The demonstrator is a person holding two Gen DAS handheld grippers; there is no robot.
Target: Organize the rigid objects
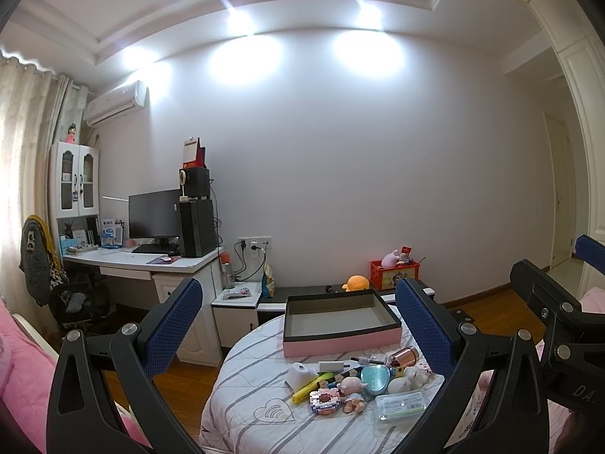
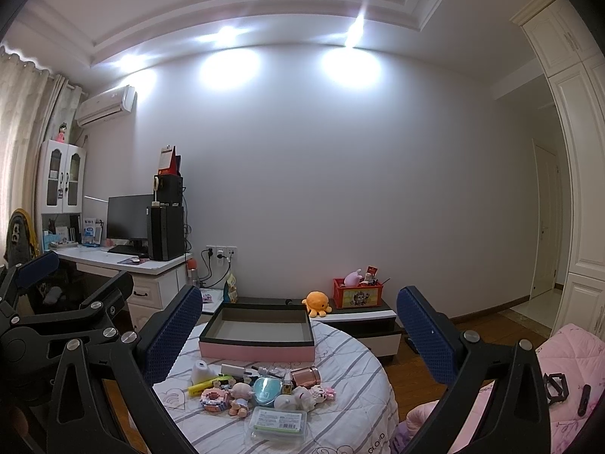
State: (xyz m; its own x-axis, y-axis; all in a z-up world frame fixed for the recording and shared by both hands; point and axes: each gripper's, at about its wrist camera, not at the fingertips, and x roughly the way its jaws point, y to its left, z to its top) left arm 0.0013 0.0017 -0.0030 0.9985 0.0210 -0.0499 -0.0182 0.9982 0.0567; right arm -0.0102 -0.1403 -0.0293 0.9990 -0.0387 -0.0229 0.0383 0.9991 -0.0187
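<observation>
Both grippers, left gripper (image 1: 298,325) and right gripper (image 2: 298,335), hover spread wide, holding nothing. Small toys (image 1: 357,387) cluster near the round table's (image 1: 242,397) front edge; an empty pink box (image 1: 340,325) sits behind them.

Toy pile (image 2: 261,389): items overlap; small pieces behind the figurines too tiny to identify.
Clear case (image 2: 278,423) label: print unreadable.
Pink box (image 1: 340,321) floor: near strip hidden behind front wall.
Bed (image 1: 242,397): cut off at bottom edge.
Right hand-held gripper (image 1: 548,302): partly out at frame edge.
</observation>
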